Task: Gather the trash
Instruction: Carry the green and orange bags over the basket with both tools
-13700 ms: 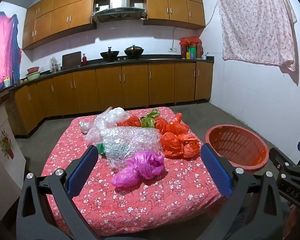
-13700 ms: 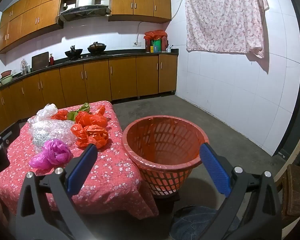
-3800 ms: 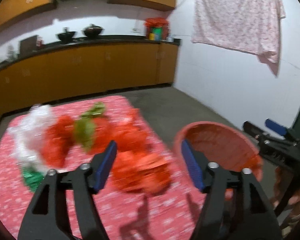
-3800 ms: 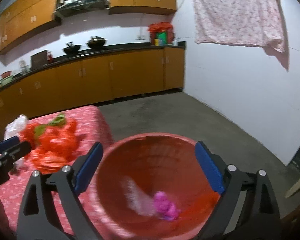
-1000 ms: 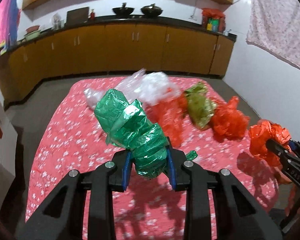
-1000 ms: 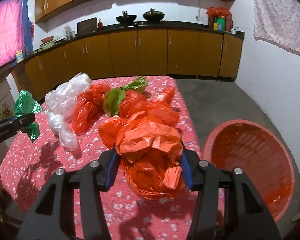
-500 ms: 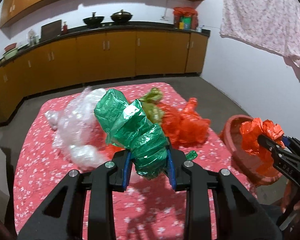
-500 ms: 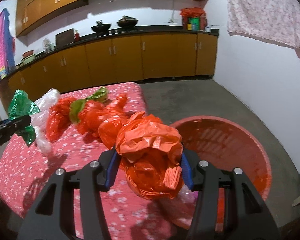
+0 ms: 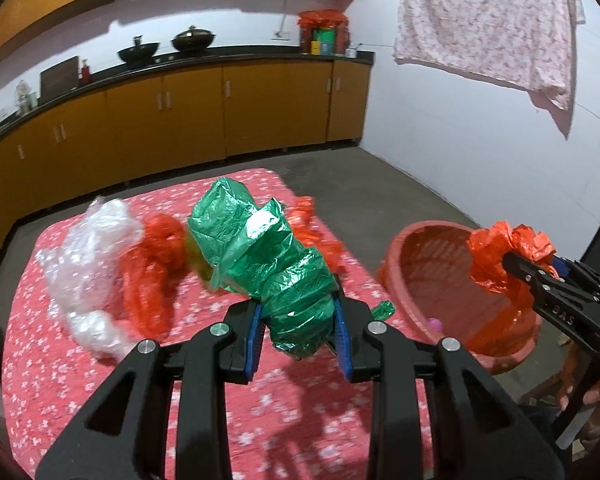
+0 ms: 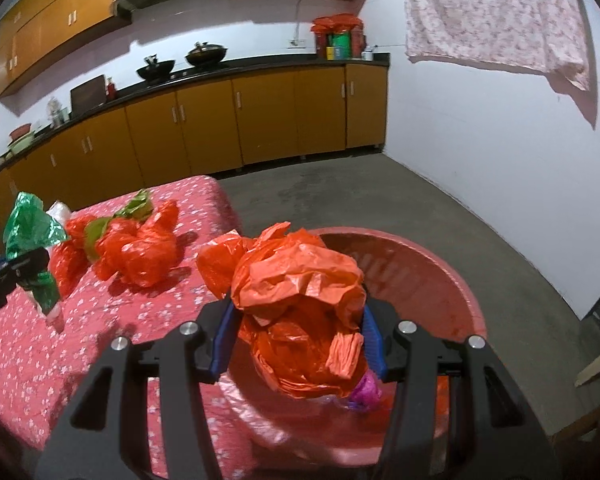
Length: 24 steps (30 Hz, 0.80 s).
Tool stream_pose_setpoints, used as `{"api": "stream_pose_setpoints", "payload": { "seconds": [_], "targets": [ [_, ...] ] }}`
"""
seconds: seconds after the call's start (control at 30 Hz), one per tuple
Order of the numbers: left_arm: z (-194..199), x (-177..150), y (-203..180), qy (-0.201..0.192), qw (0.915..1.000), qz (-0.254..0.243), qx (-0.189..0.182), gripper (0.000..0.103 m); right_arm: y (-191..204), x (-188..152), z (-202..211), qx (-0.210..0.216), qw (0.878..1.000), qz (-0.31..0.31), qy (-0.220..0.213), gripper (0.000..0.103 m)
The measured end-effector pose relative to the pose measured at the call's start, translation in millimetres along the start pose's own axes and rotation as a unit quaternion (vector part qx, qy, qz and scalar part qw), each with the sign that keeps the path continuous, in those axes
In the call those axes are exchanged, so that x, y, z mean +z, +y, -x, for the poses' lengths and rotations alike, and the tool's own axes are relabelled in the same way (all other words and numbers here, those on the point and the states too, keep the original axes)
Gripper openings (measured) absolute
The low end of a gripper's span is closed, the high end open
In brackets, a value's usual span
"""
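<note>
Basket (image 10: 466, 300) lies directly beneath right gripper (image 10: 298, 338) clenched on orange bag (image 10: 300, 300) | left gripper (image 9: 298, 330), clamped on green bag (image 9: 268, 264), is held over table (image 9: 60, 380), farther off

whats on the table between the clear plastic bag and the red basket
In the left wrist view, a pile of orange bags lies right beside the clear plastic bag; the held green bag hides part of it. Bare tablecloth runs on toward the red basket.

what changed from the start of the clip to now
The purple bag went from table to basket. The left claw took up the green bag, the right claw an orange bag, now over the basket. Clear and other orange bags remain on the table.
</note>
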<state>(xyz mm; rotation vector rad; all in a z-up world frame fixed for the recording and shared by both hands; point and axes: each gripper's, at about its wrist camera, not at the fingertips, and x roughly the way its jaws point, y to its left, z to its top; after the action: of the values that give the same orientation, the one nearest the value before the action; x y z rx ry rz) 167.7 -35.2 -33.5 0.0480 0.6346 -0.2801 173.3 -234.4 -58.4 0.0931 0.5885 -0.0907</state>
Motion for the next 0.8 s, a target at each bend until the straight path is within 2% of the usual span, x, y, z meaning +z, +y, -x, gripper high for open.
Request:
{"api": "stream_pose_setpoints", "payload": {
  "seconds": [0.43,0.8],
  "targets": [
    [-21.4,9.1,-52.6,0.001,0.9974,-0.033,-0.063,0.030,-35.0,5.6,1.0,-0.056,0.998,-0.015,-0.013,0.052],
    [-42.6,13.7,-95.5,0.005,0.9919,-0.067,-0.107,0.030,-56.7,13.3,-2.5,-0.077,0.997,-0.027,-0.015,0.052]
  ]
}}
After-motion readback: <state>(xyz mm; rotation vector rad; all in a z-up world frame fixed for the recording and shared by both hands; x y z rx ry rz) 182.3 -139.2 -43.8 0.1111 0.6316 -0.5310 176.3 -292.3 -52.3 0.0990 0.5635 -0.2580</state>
